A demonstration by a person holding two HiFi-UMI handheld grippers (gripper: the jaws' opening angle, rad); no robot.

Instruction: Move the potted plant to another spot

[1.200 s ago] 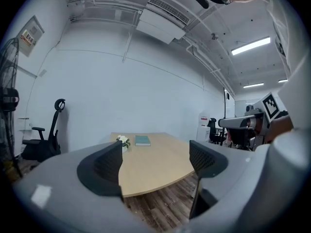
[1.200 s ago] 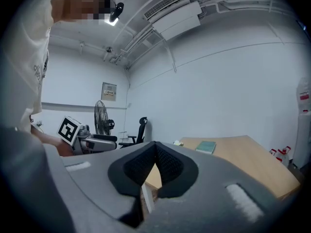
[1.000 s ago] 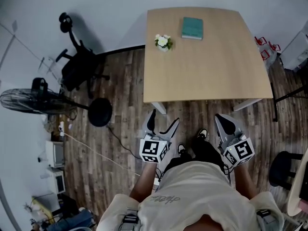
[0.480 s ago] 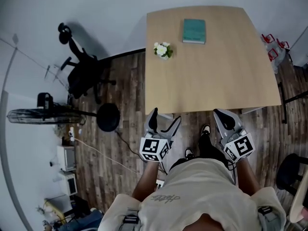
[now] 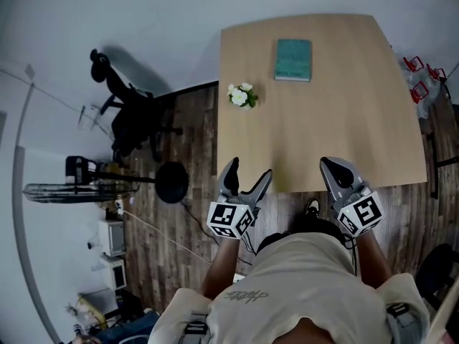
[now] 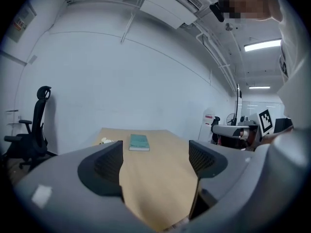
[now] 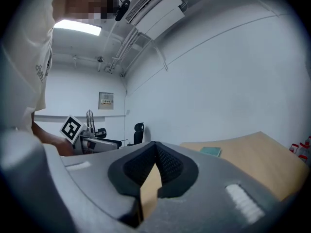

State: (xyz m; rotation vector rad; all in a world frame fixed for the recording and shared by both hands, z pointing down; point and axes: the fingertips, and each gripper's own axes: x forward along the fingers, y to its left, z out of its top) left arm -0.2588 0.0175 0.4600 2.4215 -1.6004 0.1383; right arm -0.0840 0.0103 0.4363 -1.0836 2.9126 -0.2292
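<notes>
Office, desk (image 5: 337,127), swivel chair (image 5: 133,117), floor fan (image 5: 79,190)

The desk (image 5: 337,127) lies open across its near half and its whole right side. The left gripper (image 5: 248,172) and right gripper (image 5: 336,169), both at the near edge, have clear wood straight ahead. Only two things stand on the desk: the plant (image 5: 242,96) close to the left edge, and a book (image 5: 293,59) farther back near the middle, well apart from it. Left of the desk, a chair (image 5: 136,120) and a fan (image 5: 79,190) crowd the floor.
</notes>
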